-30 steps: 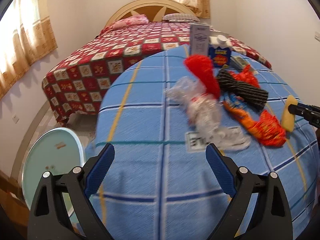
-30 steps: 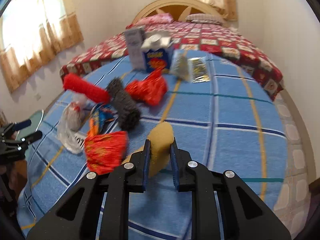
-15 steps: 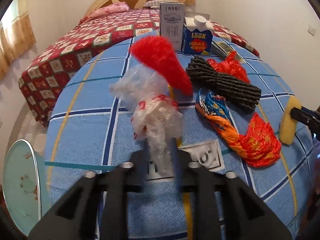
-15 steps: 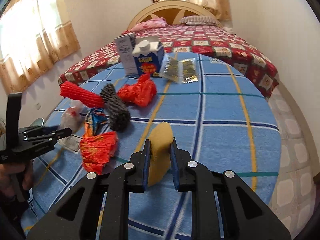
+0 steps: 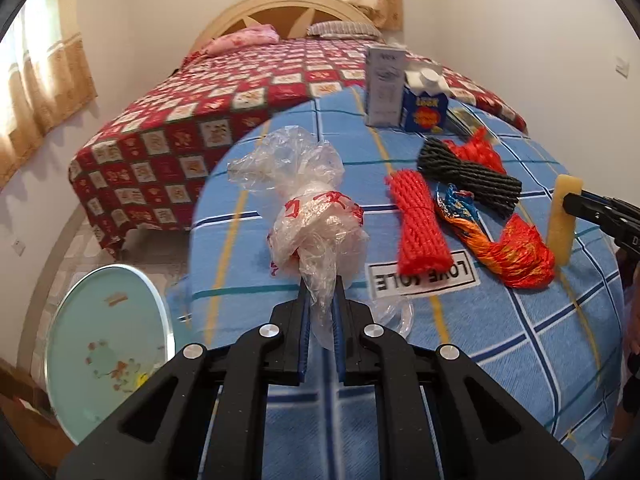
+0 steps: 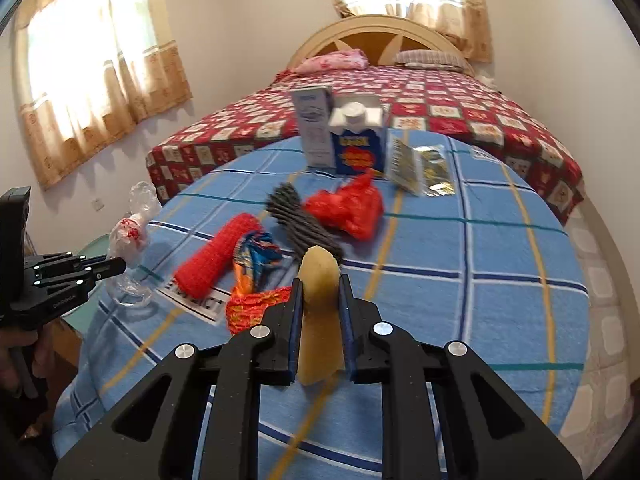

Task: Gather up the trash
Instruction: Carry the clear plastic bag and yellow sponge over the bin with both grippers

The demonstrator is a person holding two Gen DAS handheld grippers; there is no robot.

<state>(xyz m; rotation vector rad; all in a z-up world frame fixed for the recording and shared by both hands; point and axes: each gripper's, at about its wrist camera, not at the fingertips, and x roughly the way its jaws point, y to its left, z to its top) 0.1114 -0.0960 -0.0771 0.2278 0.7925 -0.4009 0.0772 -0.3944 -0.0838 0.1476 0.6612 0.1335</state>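
Note:
A crumpled clear plastic bag [image 5: 316, 216] with red print is pinched by its tail in my left gripper [image 5: 320, 292], whose jaws are still closing on it; most of the bag hangs above the blue checked tablecloth [image 5: 400, 360]. The right wrist view shows the same bag [image 6: 130, 232] at the left gripper [image 6: 116, 266] by the table's left edge. My right gripper [image 6: 320, 282] is shut on a yellow sponge [image 6: 320, 320], held upright above the cloth. On the table lie a red foam net [image 5: 418, 224], a black foam net [image 5: 468, 176], an orange-blue wrapper [image 5: 500, 248] and a red plastic bag [image 5: 478, 150].
A blue carton [image 5: 424, 108], a grey box [image 5: 384, 88] and foil sachets [image 6: 424, 164] stand at the table's far edge. Behind it is a bed [image 5: 240, 80] with a red patterned cover. A pale green round top [image 5: 108, 352] sits low beside the table's left edge.
My left gripper went from wide open to closed on the plastic bag and raised it. The red foam net now lies flat on the cloth. The right gripper keeps its grip on the sponge.

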